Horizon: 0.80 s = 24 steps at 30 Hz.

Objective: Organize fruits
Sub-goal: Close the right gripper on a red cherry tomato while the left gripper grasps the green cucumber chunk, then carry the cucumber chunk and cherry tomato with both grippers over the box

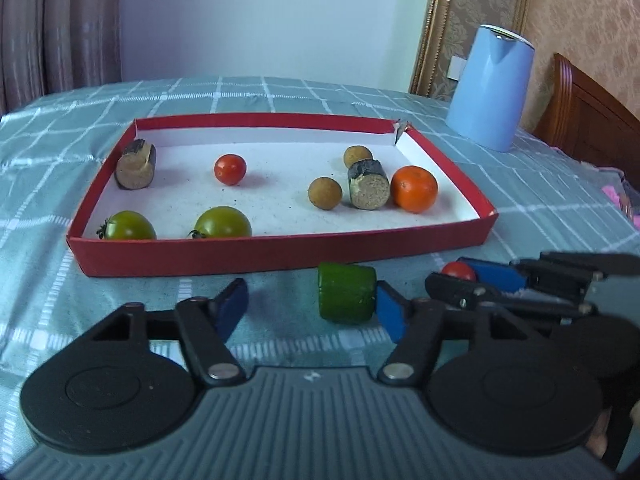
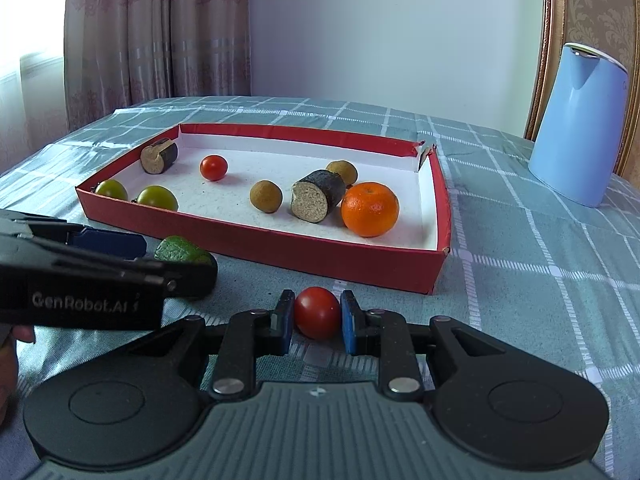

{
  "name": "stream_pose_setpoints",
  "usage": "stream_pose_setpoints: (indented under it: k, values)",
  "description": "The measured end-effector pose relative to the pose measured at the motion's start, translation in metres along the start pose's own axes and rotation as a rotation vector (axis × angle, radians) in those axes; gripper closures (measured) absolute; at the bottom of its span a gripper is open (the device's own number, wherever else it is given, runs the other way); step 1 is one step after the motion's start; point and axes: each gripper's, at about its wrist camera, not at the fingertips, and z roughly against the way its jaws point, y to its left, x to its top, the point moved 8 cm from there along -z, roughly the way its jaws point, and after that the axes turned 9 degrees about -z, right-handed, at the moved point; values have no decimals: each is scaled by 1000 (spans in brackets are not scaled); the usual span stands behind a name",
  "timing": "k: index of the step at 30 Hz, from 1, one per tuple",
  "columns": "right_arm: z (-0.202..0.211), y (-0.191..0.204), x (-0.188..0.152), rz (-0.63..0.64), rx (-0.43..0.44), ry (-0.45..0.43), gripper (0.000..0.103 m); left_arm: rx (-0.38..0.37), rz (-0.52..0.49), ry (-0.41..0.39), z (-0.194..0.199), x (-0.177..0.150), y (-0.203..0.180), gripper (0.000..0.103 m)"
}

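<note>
Between right gripper (image 2: 317, 318) pads: red tomato (image 2: 317, 312), clamped, before red tray (image 2: 256, 240).

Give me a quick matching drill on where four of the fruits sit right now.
Things:
1. orange
2. green cucumber piece
3. red tomato
4. two green tomatoes

Places:
A. between the right hand-held gripper's pads
B. tray's right end
C. on the cloth, touching one left hand-held gripper pad
D. tray's front left corner

Pairs: 1-B, 2-C, 3-A, 4-D
</note>
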Motion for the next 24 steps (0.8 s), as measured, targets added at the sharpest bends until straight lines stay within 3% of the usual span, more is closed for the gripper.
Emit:
stream_pose_setpoints:
  k: [4,9,18,24]
  values:
    - [0,0,0,0,0,0,79,-51,-52,-10,2,1,-12,77]
    - [0,0,0,0,0,0,79,-10,-148,-25,2,-1,-28,78]
    - [1,-1,1,-12,8,-5,79,64,-174,-26,9,-3,-34,79]
    - [14,-3,6,-16,23,-84,79,122,-228,-56,20,1,-37,79]
